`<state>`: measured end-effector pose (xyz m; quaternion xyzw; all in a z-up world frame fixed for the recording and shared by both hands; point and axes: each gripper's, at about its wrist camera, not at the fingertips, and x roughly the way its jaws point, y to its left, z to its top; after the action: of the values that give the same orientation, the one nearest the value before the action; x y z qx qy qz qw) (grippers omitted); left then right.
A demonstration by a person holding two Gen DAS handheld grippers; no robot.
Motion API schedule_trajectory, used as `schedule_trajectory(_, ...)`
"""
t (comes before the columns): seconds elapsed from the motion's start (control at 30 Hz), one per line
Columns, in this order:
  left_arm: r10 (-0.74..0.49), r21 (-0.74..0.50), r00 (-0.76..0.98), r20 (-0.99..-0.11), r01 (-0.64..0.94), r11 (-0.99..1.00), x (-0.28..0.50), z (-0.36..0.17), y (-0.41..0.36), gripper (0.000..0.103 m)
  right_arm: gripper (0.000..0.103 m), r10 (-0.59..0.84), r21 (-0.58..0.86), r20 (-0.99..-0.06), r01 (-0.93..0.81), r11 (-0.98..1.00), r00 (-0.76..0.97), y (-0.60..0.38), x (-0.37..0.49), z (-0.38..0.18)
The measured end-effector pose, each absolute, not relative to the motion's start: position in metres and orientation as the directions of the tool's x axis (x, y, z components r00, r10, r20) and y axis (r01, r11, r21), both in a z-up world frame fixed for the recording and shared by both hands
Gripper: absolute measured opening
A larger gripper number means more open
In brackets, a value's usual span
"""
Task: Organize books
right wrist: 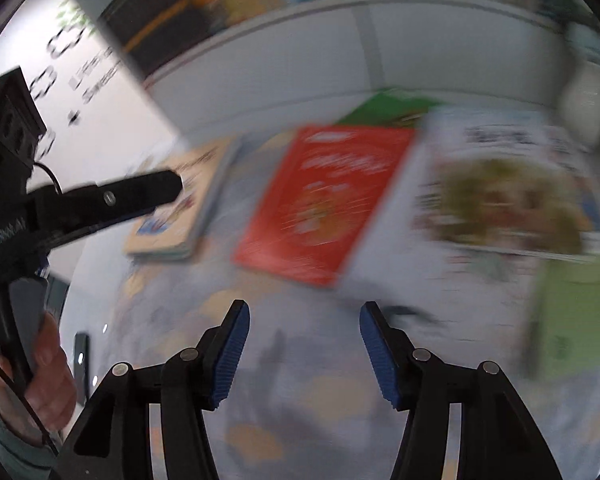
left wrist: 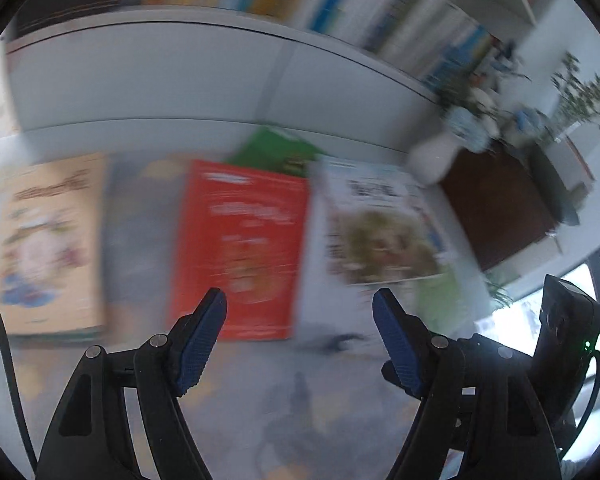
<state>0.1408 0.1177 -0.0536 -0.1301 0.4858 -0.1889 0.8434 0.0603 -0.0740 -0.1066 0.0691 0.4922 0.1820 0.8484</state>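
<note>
Several books lie flat on a pale patterned surface, all blurred by motion. A tan picture book (left wrist: 48, 240) (right wrist: 176, 208) is at the left, a red book (left wrist: 242, 248) (right wrist: 324, 200) in the middle, and a white book with a food photo (left wrist: 380, 228) (right wrist: 496, 196) at the right. A dark green book (left wrist: 276, 150) (right wrist: 388, 106) peeks out behind them. My left gripper (left wrist: 300, 312) hangs open above the red book's near edge, nothing between its blue pads. My right gripper (right wrist: 304, 320) is open too and holds nothing. In the right wrist view the left gripper (right wrist: 156, 192) reaches in over the tan book.
A white cabinet (left wrist: 180, 76) runs behind the books, with a shelf of upright books (left wrist: 400, 8) above it. A dark wooden stand (left wrist: 500, 208) with plants is at the right. A light green book (right wrist: 580, 312) lies at the right. A hand (right wrist: 44, 384) grips the left gripper's handle.
</note>
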Motion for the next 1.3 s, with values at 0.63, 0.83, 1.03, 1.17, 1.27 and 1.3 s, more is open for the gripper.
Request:
schedule_trajectory(0.63,-0.406,-0.332,0.354,-0.842,0.252,0.909,0.225,-0.124,-0.013,0.074,0.059,0.087,0.105,-0.803,-0.003,0.994,0.589,-0.270,0.137,-0.104)
schedule_trajectory(0.83,-0.472,-0.418,0.292,-0.832,0.231,0.879,0.234,-0.151,-0.006,0.074,0.053,0.105,0.119,-0.833,-0.009,0.993,0.543,-0.269,0.173,-0.133)
schedule_trajectory(1.03,-0.523,-0.465,0.241,-0.817,0.260,0.846,0.237,-0.159,-0.012,0.074,0.053,0.143,0.188,-0.850,0.039,0.981,0.506,-0.273,0.187,-0.155)
schedule_trajectory(1.17,-0.521,-0.450,0.221,-0.825,0.301,0.841,0.224,-0.156,-0.021,0.074,0.055,0.164,0.198,-0.850,0.015,0.980,0.501,-0.265,0.181,-0.151)
schedule_trajectory(1.27,-0.516,-0.446,0.221,-0.828,0.299,0.844,0.207,-0.152,-0.021,0.074,0.055,0.132,0.151,-0.861,-0.001,0.989,0.492,-0.260,0.172,-0.149)
schedule_trajectory(1.3,-0.521,-0.452,0.224,-0.824,0.294,0.842,0.202,-0.149,-0.019,0.074,0.055,0.140,0.160,-0.859,-0.003,0.987,0.493,-0.260,0.166,-0.147)
